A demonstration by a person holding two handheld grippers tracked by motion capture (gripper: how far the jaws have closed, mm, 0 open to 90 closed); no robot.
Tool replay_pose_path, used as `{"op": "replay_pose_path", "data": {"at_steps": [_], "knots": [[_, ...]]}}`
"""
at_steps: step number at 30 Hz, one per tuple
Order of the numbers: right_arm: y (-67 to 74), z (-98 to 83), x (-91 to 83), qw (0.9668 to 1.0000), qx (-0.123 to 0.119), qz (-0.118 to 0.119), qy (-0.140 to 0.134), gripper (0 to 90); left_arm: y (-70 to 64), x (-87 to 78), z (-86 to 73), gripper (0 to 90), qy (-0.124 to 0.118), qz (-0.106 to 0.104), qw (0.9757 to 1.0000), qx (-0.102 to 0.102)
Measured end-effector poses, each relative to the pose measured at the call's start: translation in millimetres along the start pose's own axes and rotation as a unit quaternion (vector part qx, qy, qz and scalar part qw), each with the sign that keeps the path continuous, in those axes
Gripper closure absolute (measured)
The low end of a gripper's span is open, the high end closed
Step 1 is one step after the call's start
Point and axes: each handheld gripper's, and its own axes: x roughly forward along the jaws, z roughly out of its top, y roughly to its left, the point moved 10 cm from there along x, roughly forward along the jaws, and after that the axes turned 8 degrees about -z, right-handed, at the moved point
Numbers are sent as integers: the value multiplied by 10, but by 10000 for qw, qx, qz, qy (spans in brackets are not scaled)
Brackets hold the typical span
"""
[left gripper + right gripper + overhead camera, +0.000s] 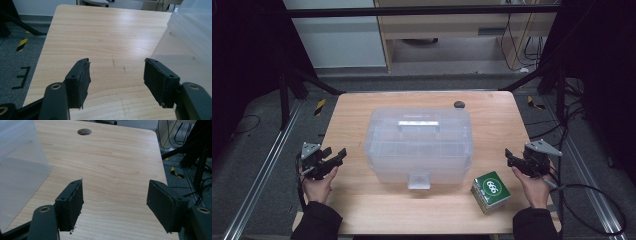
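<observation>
Presently both grippers stand open and empty: left gripper at the counter edge, right gripper nearest the green box, just inward; clear lidded bin between them

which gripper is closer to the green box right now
Right. The right gripper sits just above and right of the green box, jaws open. The left gripper is across the table, beyond the clear plastic bin, also open.

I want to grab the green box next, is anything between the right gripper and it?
Nothing visible does. The right gripper hangs open just right of the green box, with bare table between them. The clear storage box sits off to the left.
</observation>
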Motion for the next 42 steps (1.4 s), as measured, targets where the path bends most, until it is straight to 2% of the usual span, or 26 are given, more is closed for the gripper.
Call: {"op": "replay_pose_path", "data": {"at_steps": [6,10,11,15,16,18,19,21,25,28,34,35,37,39,42], "knots": [[21,65,-61,10000,-11,37,-22,295,-64,20,-4,350,101,-43,9999,111],[52,96,-99,9999,-62,80,-66,295,-95,-6,24,346,103,-86,9997,226],[68,132,-115,9999,-94,82,-100,292,-103,-33,55,346,81,-76,9994,326],[110,159,-140,9996,-147,169,-148,289,-120,-61,97,357,16,-128,9992,371],[136,171,-149,9994,-227,203,-167,283,-143,-67,130,368,40,-205,9986,479],[151,178,-156,9992,-285,237,-161,279,-164,-74,161,373,58,-281,9981,546],[151,178,-156,9992,-285,237,-161,279,-164,-74,161,375,58,-281,9981,546],[165,190,-170,9989,-331,276,-172,276,-161,-106,215,375,44,-248,9972,710],[179,188,-170,9987,-348,352,-142,268,-145,-140,259,381,-10,-210,9967,781],[190,175,-166,9985,-389,368,-81,268,-152,-169,307,354,10,-295,9957,881],[216,149,-160,9981,-476,397,33,260,-170,-193,375,355,41,-287,9937,1079],[217,147,-159,9980,-493,405,37,260,-179,-205,405,353,132,-345,9932,1100],[217,136,-152,9978,-523,404,65,256,-195,-220,431,345,188,-482,9939,976],[220,127,-149,9975,-567,423,93,254,-214,-236,485,347,153,-580,9940,915],[220,118,-146,9972,-608,426,119,253,-240,-257,566,345,101,-628,9936,930]]}}
